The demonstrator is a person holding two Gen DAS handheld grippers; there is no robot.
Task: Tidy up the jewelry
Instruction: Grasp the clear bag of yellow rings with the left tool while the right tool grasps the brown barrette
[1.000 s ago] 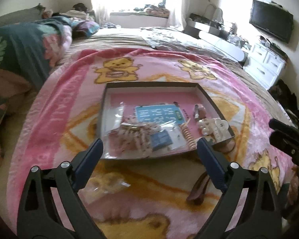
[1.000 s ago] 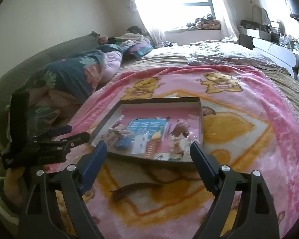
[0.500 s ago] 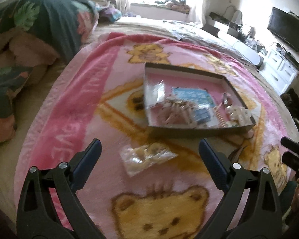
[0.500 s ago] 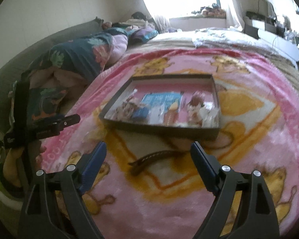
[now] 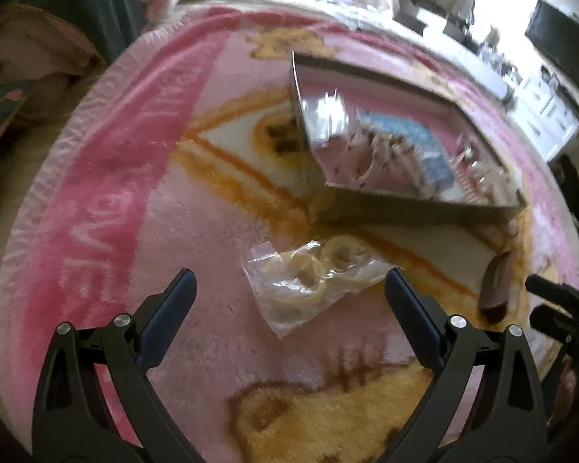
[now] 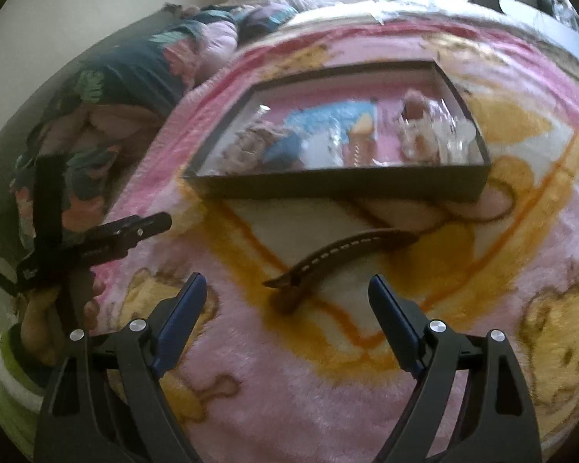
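Note:
A dark shallow box (image 5: 417, 208) (image 6: 339, 187) lies on the pink bear blanket and holds several bagged jewelry pieces. A clear bag of pale rings (image 5: 312, 277) lies on the blanket in front of the box. My left gripper (image 5: 289, 289) is open and empty, low over that bag, its fingers either side of it. A brown stitched strap (image 6: 339, 258) (image 5: 496, 287) lies on the blanket before the box. My right gripper (image 6: 287, 295) is open and empty, just short of the strap's near end.
Folded floral bedding (image 6: 135, 77) is piled at the left. White drawers and a dark TV (image 5: 563, 54) stand at the right wall. The left gripper's body (image 6: 96, 247) and the hand holding it show at the left of the right wrist view.
Both grippers have dropped lower and closer to the blanket. The left one swung left from the box to the clear bag. The right one closed in on the brown strap.

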